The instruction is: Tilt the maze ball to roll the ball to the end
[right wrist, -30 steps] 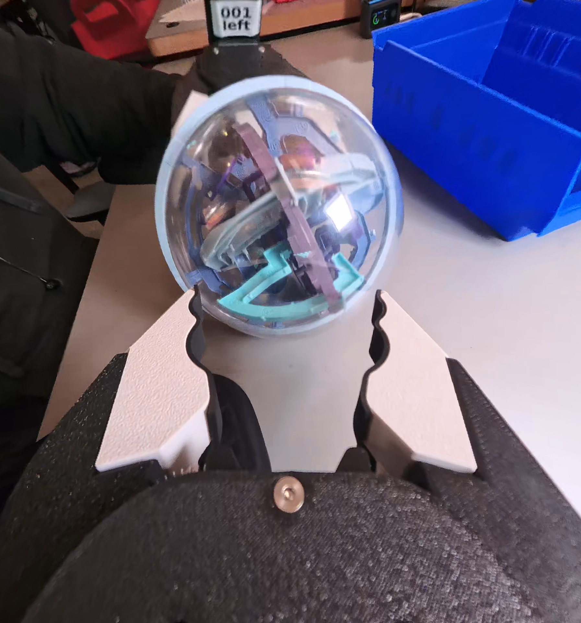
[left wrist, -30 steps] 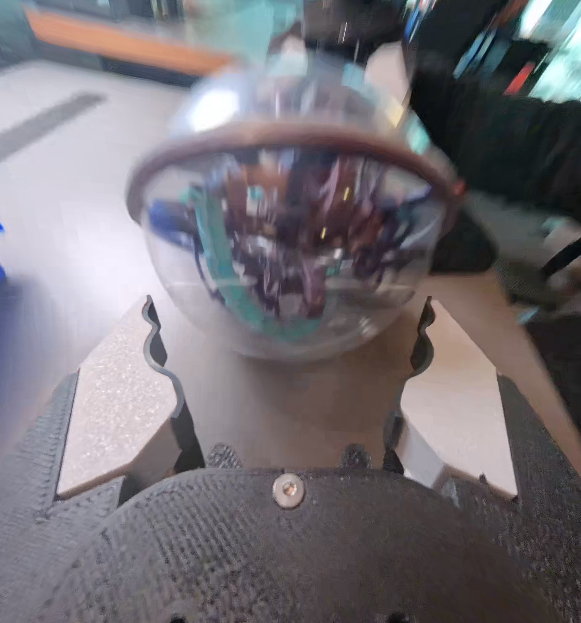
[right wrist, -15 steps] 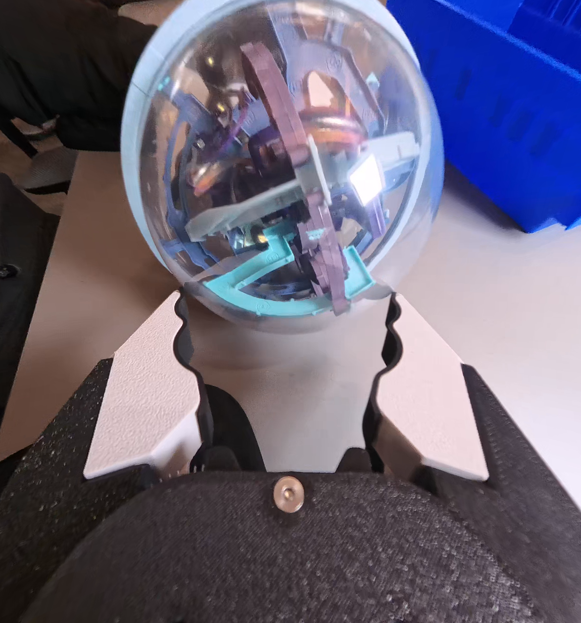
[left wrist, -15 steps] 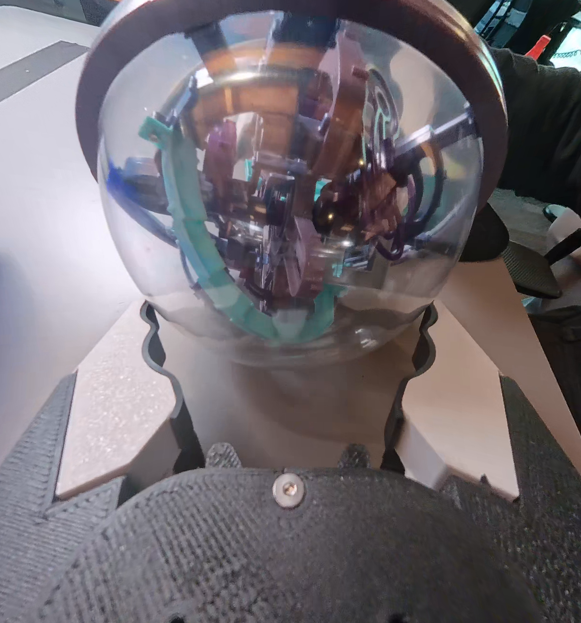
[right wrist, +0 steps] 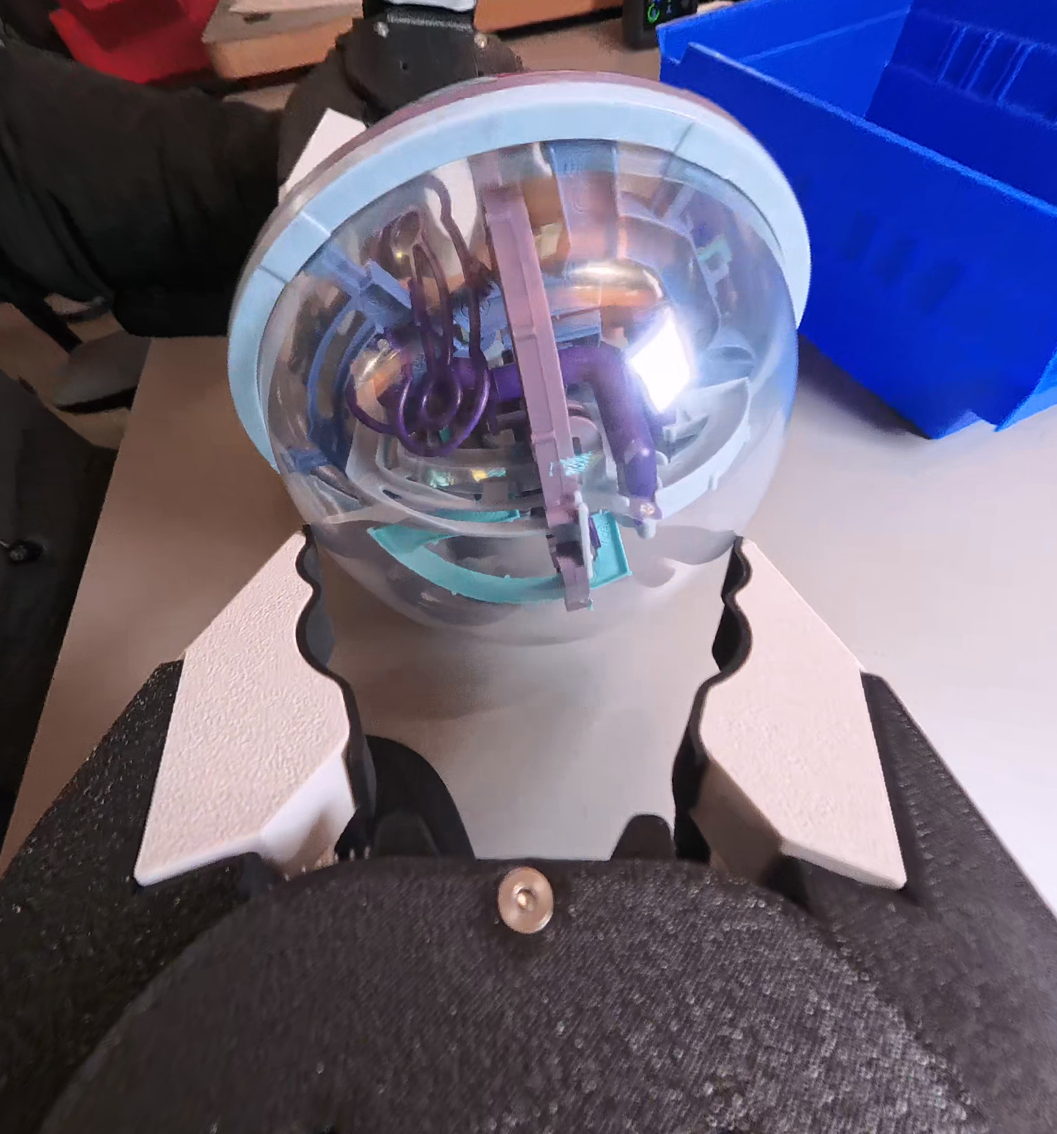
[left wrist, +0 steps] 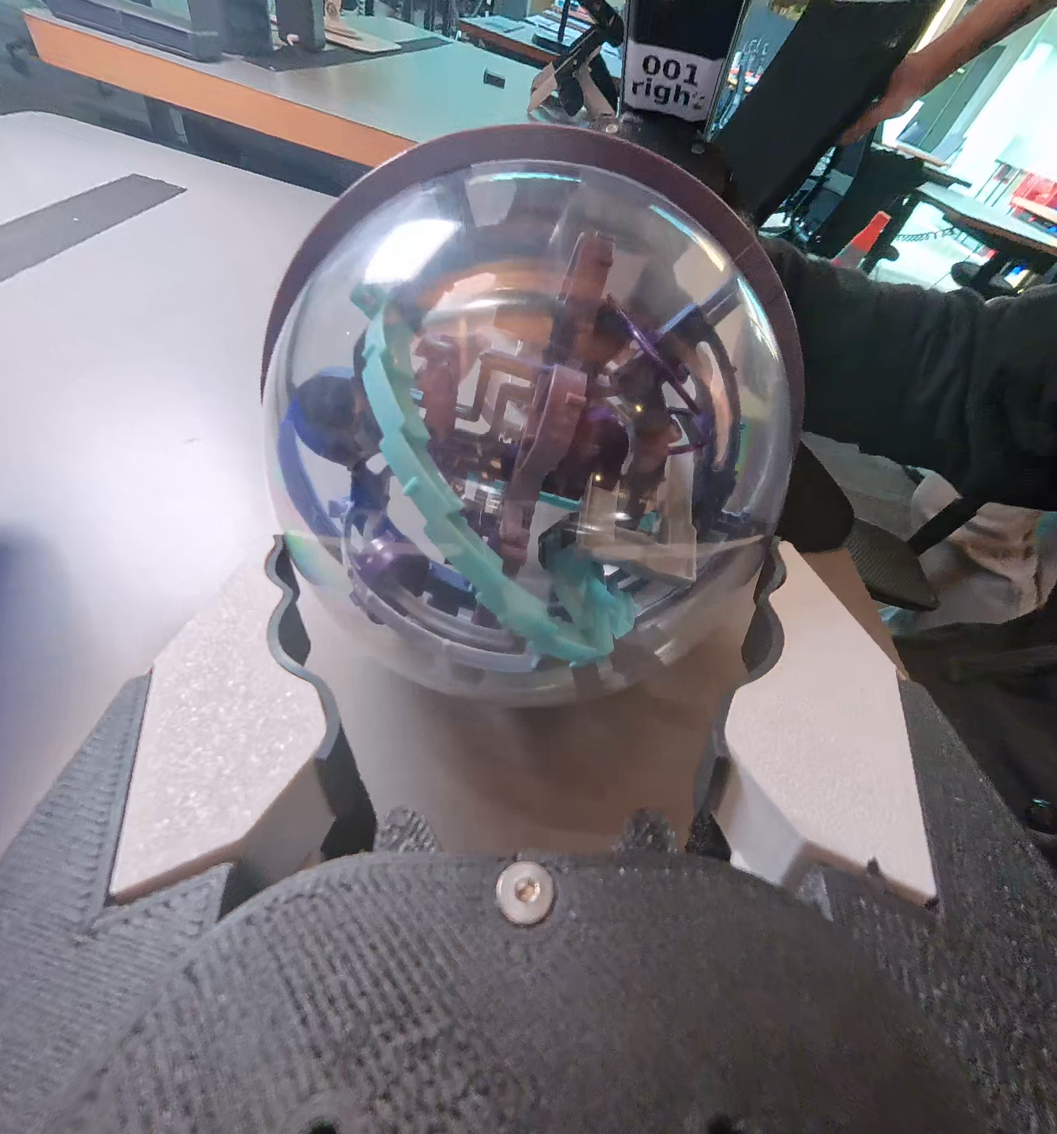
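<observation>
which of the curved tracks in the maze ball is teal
The wide notched band sweeping diagonally across the maze ball; the neighbouring curved tracks are blue, purple and brown.

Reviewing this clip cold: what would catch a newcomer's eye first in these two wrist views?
The clear maze ball fills the middle of both views, packed with teal, purple and brown tracks, and sits between the wide-spread fingertips of the left gripper and the right gripper, which face each other from opposite sides. Next comes the bright blue bin on the pale table, to the right in the right wrist view.
</observation>
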Demonstrator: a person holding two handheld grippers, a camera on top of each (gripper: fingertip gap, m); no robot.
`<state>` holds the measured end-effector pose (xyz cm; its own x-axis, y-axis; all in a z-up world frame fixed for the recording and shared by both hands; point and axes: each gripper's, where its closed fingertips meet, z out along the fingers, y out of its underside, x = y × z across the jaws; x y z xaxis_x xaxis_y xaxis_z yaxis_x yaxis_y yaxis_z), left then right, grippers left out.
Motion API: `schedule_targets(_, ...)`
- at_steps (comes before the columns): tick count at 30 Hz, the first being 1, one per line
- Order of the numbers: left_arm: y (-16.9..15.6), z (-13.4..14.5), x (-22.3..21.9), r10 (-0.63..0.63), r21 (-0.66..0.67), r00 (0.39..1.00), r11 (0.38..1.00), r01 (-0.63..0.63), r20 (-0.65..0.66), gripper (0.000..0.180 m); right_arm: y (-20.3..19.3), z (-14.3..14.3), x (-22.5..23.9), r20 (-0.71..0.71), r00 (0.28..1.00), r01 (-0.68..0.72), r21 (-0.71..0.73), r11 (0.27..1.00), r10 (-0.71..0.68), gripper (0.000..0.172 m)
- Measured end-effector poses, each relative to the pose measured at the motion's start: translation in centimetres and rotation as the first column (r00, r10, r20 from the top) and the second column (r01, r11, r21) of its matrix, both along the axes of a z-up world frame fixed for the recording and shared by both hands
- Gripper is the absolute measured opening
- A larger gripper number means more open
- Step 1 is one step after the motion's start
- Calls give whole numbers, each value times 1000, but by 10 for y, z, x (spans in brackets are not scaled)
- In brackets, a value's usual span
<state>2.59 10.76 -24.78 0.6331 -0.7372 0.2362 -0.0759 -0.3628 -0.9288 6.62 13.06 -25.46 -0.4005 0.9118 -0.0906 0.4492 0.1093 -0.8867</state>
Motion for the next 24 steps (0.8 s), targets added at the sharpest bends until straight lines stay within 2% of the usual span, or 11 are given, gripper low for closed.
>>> schedule_targets(7,-4,5,-12,-32,-77,996,996,39,89,144,-12,-6,-10,40,997,68,-145,987,-63,126)
schedule_targets(13,-5,8,-19,-22,-134,996,990,33,84,144,-23,-20,-16,104,994,67,-229,971,-44,126)
schedule_targets(19,-7,10,-25,-17,-203,996,979,33,82,144,-30,-25,-21,146,989,61,-268,961,-22,126)
schedule_targets(24,-6,13,-28,-10,-248,995,968,35,102,144,-35,-36,-23,198,980,50,-222,974,-6,125)
